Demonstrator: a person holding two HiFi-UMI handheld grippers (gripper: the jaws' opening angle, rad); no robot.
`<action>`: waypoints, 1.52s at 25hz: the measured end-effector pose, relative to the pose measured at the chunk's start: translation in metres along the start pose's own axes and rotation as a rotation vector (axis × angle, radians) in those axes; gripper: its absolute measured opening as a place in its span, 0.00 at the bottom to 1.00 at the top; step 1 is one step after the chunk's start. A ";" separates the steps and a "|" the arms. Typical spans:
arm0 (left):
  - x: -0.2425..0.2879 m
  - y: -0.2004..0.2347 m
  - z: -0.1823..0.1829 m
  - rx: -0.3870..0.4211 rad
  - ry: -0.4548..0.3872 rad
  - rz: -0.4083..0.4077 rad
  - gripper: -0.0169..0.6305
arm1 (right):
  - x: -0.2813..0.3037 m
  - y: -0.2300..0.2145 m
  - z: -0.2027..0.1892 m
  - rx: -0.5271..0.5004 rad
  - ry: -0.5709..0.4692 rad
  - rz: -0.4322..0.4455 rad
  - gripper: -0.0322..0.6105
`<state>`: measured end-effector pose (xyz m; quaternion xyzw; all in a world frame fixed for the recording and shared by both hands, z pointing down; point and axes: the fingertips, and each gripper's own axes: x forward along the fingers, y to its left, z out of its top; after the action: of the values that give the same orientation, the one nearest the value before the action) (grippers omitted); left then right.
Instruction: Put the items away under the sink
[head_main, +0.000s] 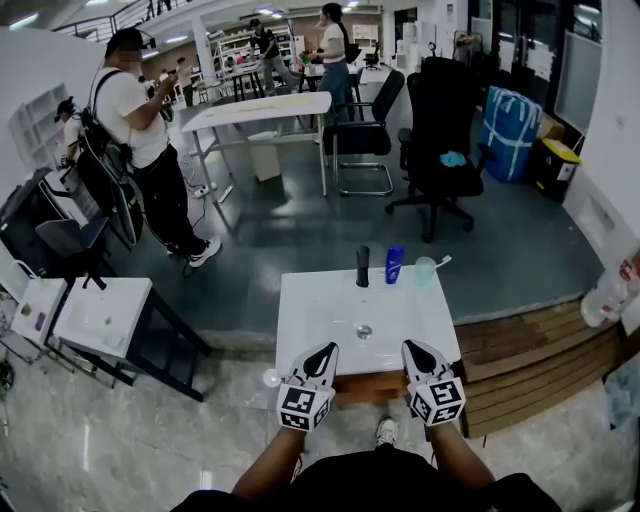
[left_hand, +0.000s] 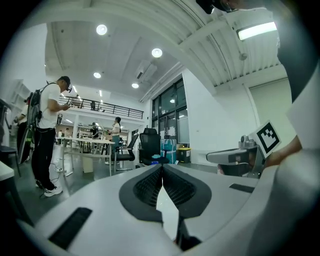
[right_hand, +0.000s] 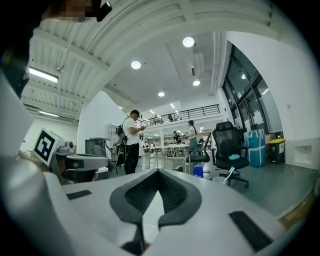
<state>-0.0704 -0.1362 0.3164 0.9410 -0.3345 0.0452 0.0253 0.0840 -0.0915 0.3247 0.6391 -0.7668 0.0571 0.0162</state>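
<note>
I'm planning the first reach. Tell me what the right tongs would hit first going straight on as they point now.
Likely the black faucet at the far edge of the sink top; the shut right tongs aim roughly at it. Depth is unclear, so they might narrowly miss it.

1. No letters, numbers or brand names can be read in any view.
2. The white marker cube (head_main: 304, 408) on the left tool (head_main: 326, 350) carries only black square patterns and no writing. The matching cube (head_main: 437, 399) on the right tool (head_main: 412, 347) is the same.
3. Any print on the small blue bottle (head_main: 394, 264) is too small to read.
</note>
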 end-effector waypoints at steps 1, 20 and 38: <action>0.006 0.003 0.000 0.001 0.002 0.005 0.06 | 0.005 -0.007 -0.001 0.001 0.000 -0.001 0.08; 0.149 0.009 -0.015 0.004 0.090 0.068 0.06 | 0.082 -0.143 -0.034 -0.002 0.095 0.045 0.08; 0.198 0.032 -0.049 -0.035 0.165 0.160 0.06 | 0.127 -0.207 -0.081 0.026 0.182 0.041 0.08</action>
<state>0.0592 -0.2812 0.3858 0.9038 -0.4060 0.1187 0.0655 0.2605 -0.2433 0.4315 0.6158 -0.7742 0.1250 0.0763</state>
